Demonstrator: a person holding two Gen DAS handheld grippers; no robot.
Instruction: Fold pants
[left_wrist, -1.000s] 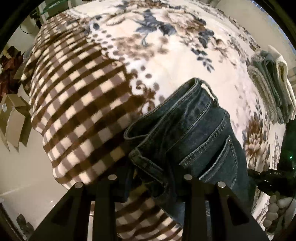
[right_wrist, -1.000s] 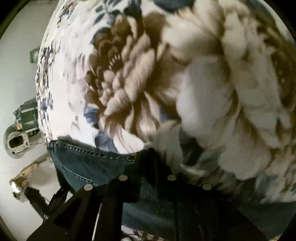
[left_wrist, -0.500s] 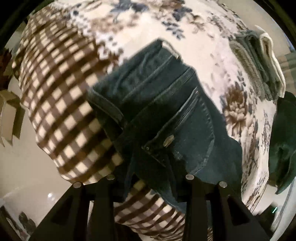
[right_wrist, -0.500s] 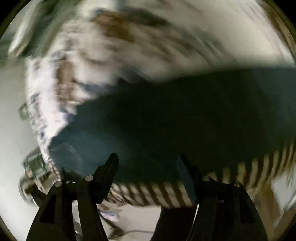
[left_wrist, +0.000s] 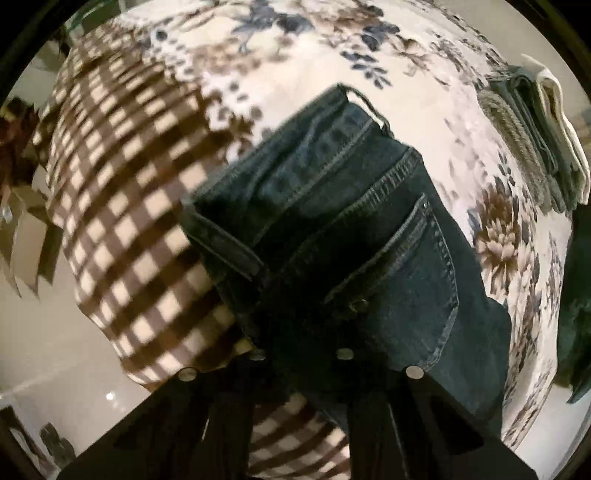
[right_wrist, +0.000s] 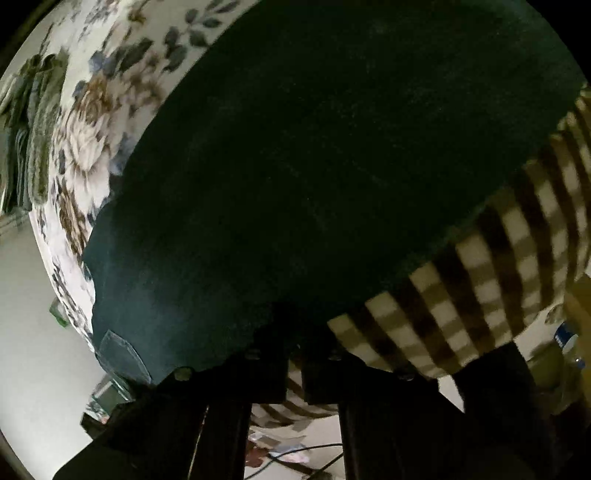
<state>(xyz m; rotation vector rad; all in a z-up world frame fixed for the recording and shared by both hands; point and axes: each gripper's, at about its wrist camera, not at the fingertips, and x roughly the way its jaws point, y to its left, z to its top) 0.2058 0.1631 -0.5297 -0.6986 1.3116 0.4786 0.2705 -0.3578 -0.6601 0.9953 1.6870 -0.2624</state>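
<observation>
Dark blue jeans (left_wrist: 354, 229) lie on a bed blanket (left_wrist: 303, 62), waistband and back pocket toward the far end. My left gripper (left_wrist: 303, 358) is shut on the near denim edge. In the right wrist view the jeans (right_wrist: 332, 166) fill most of the frame as a dark sheet. My right gripper (right_wrist: 293, 350) is shut on their near edge, above the checked part of the blanket (right_wrist: 498, 288).
A stack of folded clothes (left_wrist: 532, 133) lies at the blanket's far right; it also shows in the right wrist view (right_wrist: 29, 129). The blanket's checked border (left_wrist: 122, 192) drops off to pale floor (left_wrist: 55, 350) on the left. Clutter and cables lie on the floor (right_wrist: 288, 454).
The right gripper opened, swung from the floral blanket onto the jeans and closed on the denim edge. The left gripper's fingers came closer together on the jeans.
</observation>
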